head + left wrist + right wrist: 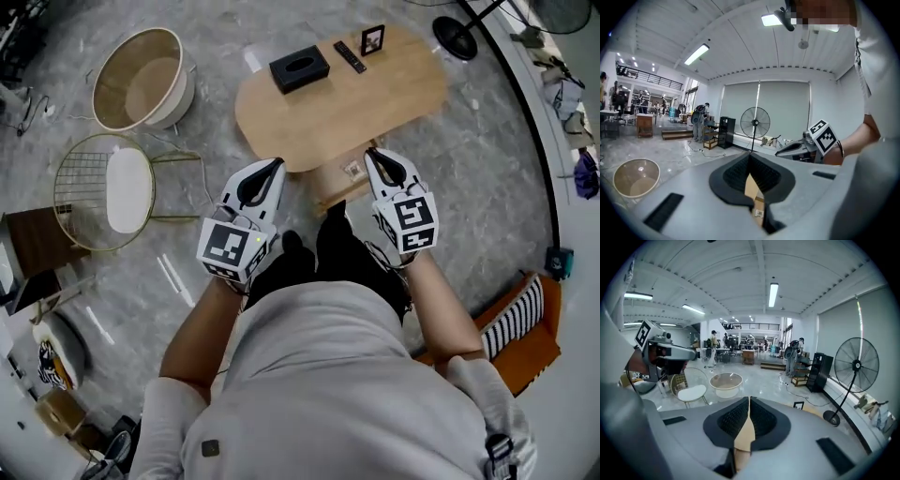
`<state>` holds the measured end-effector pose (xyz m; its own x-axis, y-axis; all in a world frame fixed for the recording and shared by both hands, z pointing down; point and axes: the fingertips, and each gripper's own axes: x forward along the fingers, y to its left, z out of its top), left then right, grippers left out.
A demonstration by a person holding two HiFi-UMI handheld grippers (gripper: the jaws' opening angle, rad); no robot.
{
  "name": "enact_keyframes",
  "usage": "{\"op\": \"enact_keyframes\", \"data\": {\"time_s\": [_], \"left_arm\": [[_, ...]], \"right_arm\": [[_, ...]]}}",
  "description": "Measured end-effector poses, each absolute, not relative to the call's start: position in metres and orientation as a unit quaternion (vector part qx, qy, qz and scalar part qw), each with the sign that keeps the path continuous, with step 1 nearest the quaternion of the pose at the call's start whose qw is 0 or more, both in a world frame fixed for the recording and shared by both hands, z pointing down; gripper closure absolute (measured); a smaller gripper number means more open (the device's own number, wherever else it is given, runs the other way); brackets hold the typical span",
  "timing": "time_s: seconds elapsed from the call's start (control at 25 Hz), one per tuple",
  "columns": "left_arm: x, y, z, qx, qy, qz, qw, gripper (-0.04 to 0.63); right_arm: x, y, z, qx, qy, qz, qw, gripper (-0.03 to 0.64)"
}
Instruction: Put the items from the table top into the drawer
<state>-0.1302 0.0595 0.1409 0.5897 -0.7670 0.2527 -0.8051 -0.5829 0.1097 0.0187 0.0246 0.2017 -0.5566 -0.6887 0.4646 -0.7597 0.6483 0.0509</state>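
On the oval wooden table [394, 94] lie a black tissue box [299, 67], a black remote [350, 56] and a small photo frame [372, 39]. Under the table's near edge a wooden part with a small label [345, 180] juts out; it looks like the drawer. Both grippers are held up high in front of the person, well above the table. My left gripper [277, 163] is shut with nothing in it, jaws meeting at the tips [750, 154]. My right gripper [371, 152] is shut and empty too [749, 399].
A round tub chair [141, 80] and a wire chair with a white cushion [112, 187] stand left of the table. A fan's base [457, 37] is behind it, and an orange seat with a striped cushion [520, 328] at the right. People stand far off in the hall.
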Motion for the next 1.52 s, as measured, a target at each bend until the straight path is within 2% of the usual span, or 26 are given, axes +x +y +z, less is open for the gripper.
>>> {"op": "enact_keyframes", "data": {"time_s": [0.4,0.88,1.16,1.52], "left_arm": [[-0.146,0.113,0.068,0.899,-0.429,0.053,0.066,0.586],[-0.14,0.109,0.04,0.908,-0.414,0.041,0.043,0.586],[-0.086,0.091,0.037,0.908,-0.414,0.047,0.044,0.586],[0.043,0.059,0.031,0.905,-0.42,0.052,0.041,0.586]], "right_arm": [[0.011,0.083,0.092,0.431,-0.887,0.025,0.162,0.589],[0.031,0.098,0.065,0.448,-0.88,0.011,0.157,0.589],[0.089,0.085,0.059,0.453,-0.88,0.015,0.145,0.589],[0.208,0.057,0.056,0.442,-0.887,0.027,0.129,0.589]]}}
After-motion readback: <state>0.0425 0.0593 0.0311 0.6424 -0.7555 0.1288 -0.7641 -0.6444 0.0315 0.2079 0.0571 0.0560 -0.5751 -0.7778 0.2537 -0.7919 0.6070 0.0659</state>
